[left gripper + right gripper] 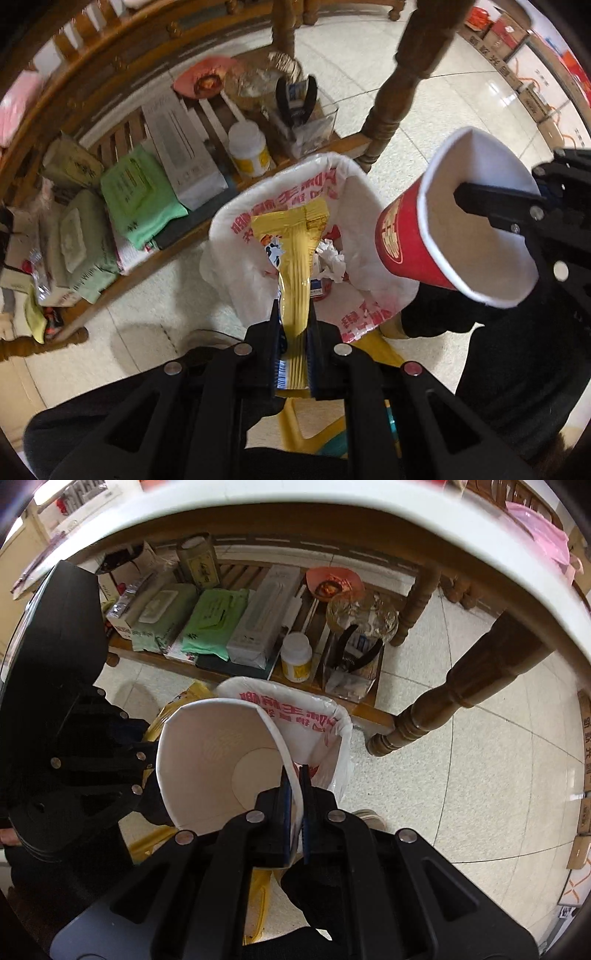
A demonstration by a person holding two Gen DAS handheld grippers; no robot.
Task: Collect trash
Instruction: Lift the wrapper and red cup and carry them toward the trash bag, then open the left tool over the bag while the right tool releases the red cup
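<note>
My left gripper (293, 317) is shut on a yellow snack wrapper (295, 258), held above the open trash bin lined with a white plastic bag with red print (354, 195). Crumpled paper (330, 260) lies inside the bin. My right gripper (294, 775) is shut on the rim of a red paper cup (207, 760), one finger inside and one outside. The cup (461, 221) also shows in the left wrist view at the right, above the bin's right edge, held by the right gripper (491, 206). The bin (295, 716) sits just beyond the cup in the right wrist view.
A wooden table's low shelf (354, 142) behind the bin holds wet-wipe packs (136, 192), a white box (181, 147), a white bottle (249, 147) and a clear box with pliers (299, 107). A turned table leg (443, 705) stands right of the bin. Cardboard boxes (532, 99) line the floor's far edge.
</note>
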